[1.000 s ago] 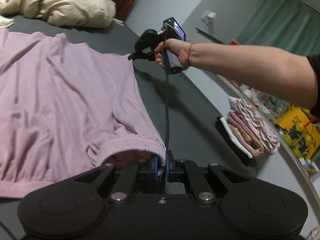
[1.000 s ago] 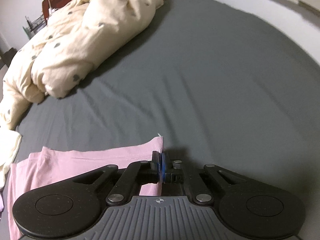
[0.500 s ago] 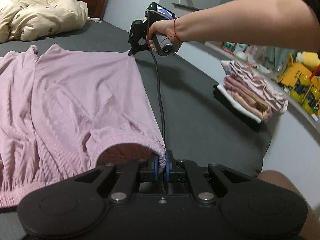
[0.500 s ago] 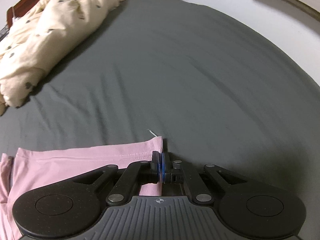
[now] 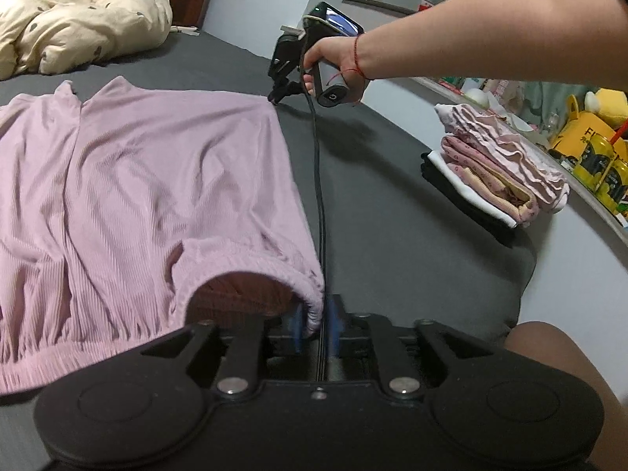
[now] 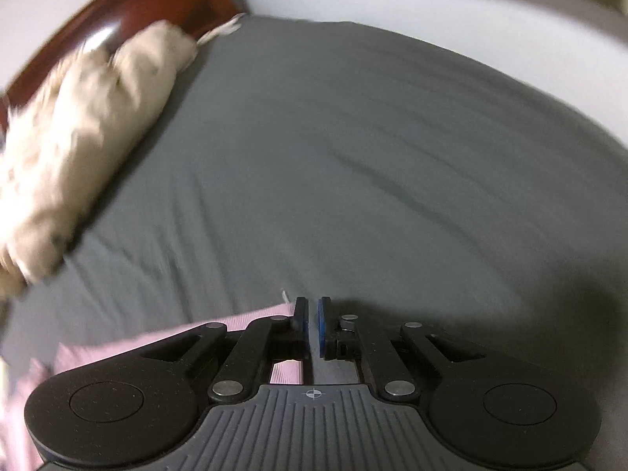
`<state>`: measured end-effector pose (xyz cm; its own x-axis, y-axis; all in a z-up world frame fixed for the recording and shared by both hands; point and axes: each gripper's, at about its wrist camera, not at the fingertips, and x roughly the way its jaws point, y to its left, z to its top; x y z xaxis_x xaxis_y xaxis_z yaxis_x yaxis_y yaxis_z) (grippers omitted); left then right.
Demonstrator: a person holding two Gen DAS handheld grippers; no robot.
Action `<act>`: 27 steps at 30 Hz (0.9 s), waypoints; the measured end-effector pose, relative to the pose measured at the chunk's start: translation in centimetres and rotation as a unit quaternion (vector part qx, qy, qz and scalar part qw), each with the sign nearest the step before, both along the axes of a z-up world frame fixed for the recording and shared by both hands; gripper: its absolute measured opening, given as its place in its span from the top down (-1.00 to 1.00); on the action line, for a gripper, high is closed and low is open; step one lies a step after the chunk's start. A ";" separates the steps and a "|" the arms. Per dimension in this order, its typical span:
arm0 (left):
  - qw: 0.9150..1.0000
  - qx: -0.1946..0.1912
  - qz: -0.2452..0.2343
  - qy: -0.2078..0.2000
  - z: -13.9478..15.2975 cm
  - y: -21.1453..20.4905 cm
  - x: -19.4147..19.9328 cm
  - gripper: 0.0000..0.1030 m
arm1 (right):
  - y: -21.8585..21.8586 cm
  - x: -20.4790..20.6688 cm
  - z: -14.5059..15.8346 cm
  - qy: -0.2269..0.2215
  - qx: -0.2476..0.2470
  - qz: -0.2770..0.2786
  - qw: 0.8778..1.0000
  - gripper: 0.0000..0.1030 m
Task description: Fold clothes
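Observation:
A pink ribbed garment lies spread flat on the dark grey bed. Its gathered waistband corner sits loosely between the blue pads of my left gripper, whose jaws are opening. At the garment's far right corner, a hand holds my right gripper tip-down on the sheet. In the right wrist view, the right gripper shows a narrow slit between its pads. The pink corner lies against the outside of the left finger, and no cloth shows in the slit.
A stack of folded clothes sits near the bed's right edge. A cream duvet is heaped by the wooden headboard. A black cable runs along the garment's right side. A knee is at the lower right.
The left pads, shut on the waistband before, have parted. The right gripper swung across and its pads, pressed on the pink corner earlier, now show a slit. The garment lies flatter.

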<state>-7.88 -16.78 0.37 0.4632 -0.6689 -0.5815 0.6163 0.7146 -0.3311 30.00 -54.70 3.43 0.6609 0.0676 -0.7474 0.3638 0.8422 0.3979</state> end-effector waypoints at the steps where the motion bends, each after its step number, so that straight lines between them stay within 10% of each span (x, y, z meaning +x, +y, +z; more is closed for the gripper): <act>1: 1.000 -0.002 0.000 -0.003 0.2 0.2 -0.3 0.13 | -0.8 -0.6 0.3 -0.010 0.016 -0.010 1.000 0.89; 13: 0.994 0.056 0.075 -0.060 4.4 7.2 -5.0 -0.57 | 3.5 -17.4 3.9 -0.083 0.122 0.203 0.968 0.83; 20: 0.966 0.169 0.183 -0.072 4.2 13.0 -4.3 -0.57 | 10.2 -30.1 2.6 -0.065 0.105 0.274 0.954 0.82; 27: 0.941 0.274 0.166 -0.106 2.3 13.0 -3.6 -0.57 | 15.0 -38.4 0.2 -0.065 0.058 0.269 0.959 0.81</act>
<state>-11.53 -3.81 2.65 0.7389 -0.0922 -0.6674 0.3388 0.9071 0.2498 -8.38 -39.68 3.67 0.5936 0.5032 -0.6280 -0.1699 0.8412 0.5134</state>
